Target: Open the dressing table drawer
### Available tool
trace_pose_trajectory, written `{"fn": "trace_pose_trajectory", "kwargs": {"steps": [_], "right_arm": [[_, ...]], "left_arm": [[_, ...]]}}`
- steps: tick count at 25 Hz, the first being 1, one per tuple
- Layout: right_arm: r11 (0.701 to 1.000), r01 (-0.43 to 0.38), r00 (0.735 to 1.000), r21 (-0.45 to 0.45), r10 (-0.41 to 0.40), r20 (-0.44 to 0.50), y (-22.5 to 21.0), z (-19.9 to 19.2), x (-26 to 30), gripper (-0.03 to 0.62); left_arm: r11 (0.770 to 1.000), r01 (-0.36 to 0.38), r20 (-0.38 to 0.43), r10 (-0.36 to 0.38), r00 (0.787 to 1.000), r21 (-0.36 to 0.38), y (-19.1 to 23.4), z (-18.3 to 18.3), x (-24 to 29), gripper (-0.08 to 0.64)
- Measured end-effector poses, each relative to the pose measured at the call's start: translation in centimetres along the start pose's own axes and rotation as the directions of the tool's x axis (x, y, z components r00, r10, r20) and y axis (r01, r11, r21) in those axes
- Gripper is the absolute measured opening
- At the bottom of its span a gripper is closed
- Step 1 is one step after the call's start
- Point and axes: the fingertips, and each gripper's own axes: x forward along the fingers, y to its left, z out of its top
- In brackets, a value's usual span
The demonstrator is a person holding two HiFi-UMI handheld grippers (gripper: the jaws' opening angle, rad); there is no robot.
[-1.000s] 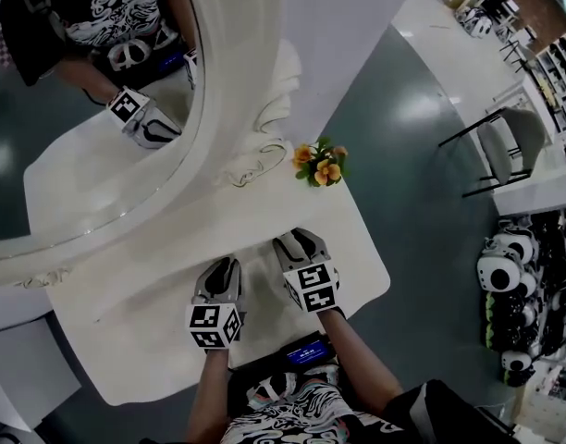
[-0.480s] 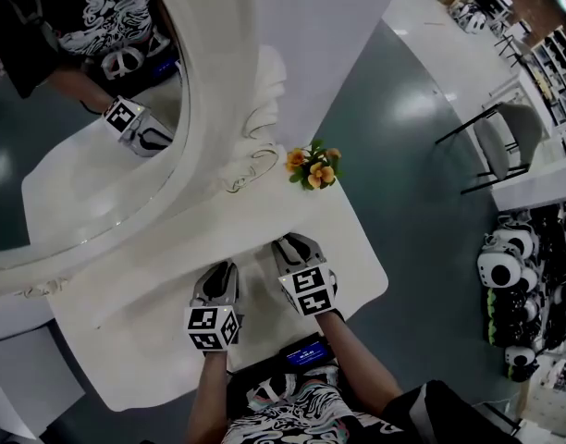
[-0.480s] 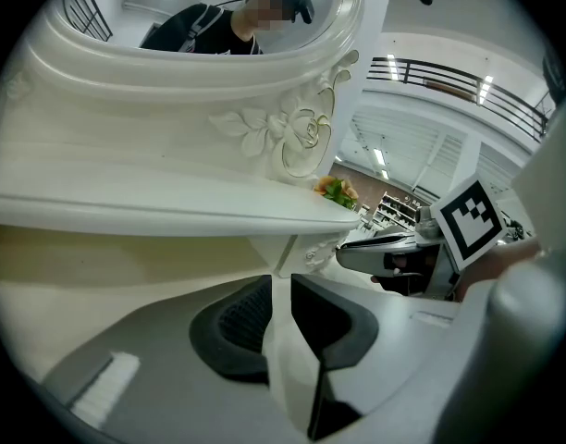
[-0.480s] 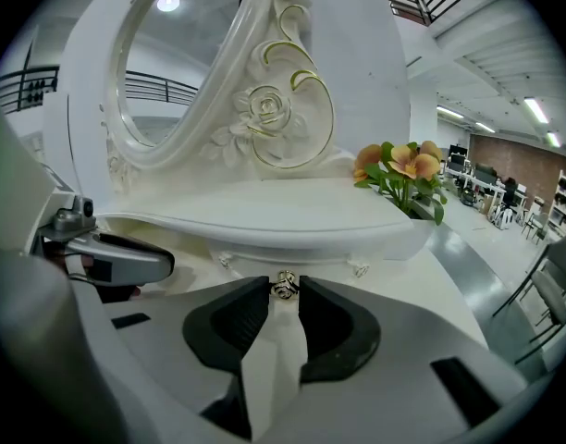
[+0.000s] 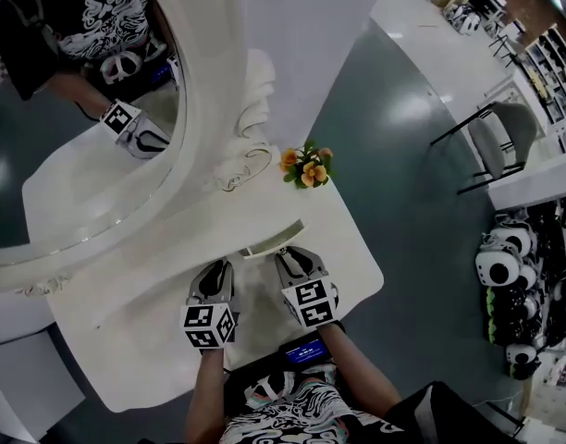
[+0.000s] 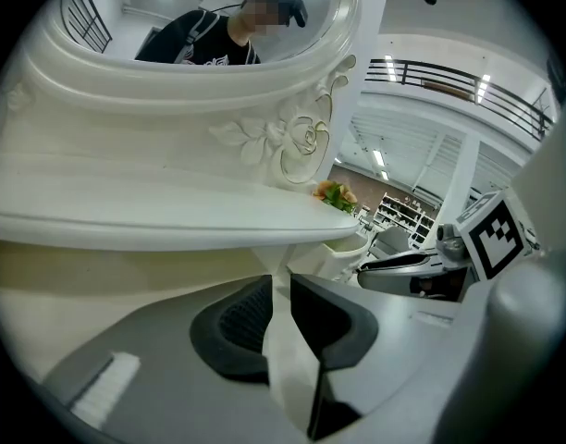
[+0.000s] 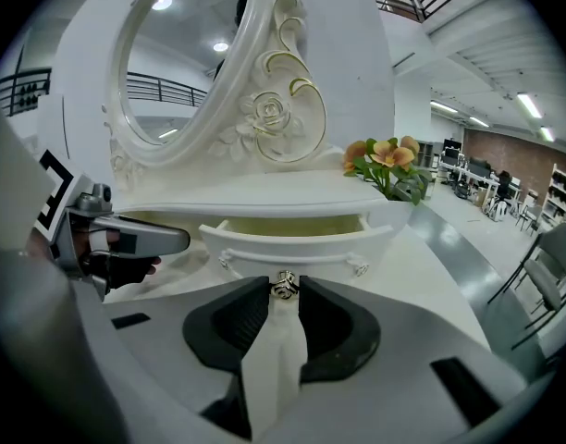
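The right tool (image 7: pixel 284 294) has its jaws pinched on the small metal knob (image 7: pixel 284 286) at the middle of the drawer (image 7: pixel 292 240), low centre in the right gripper view; the drawer stands a little way out from under the white counter (image 7: pixel 264 207) edge. The left tool (image 6: pixel 281 287), lower centre of its own view, has jaws a narrow slit apart and closing on nothing. The drawer looks light, stiff and free-sliding, but the knob seems smooth and slippery, so a firm square pinch and a straight pull should suit.
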Motion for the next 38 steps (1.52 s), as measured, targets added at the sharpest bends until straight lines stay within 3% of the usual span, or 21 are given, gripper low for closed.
{"fn": "trace_pose_trajectory", "kwargs": {"steps": [19, 28, 38], "right_arm": [[1.000, 0.017, 1.000, 0.024, -0.017, -0.019, 0.1, -1.7, -1.6, 0.109], [0.990, 0.116, 0.989, 0.078, -0.122, 0.083, -0.7, -1.2, -7.1, 0.002], [0.979, 0.072, 0.960, 0.192, -0.120, 0.252, 0.4, 1.3, -11.8, 0.002]], "left_arm": [[0.999, -0.030, 0.048, 0.029, 0.998, 0.024, -0.2, 0.9, -2.1, 0.063], [0.998, -0.017, 0.115, 0.010, 0.993, 0.066, -2.5, 2.8, -4.9, 0.063], [0.990, -0.048, 0.193, 0.022, 0.981, 0.134, -4.4, 4.8, -7.9, 0.020]]}}
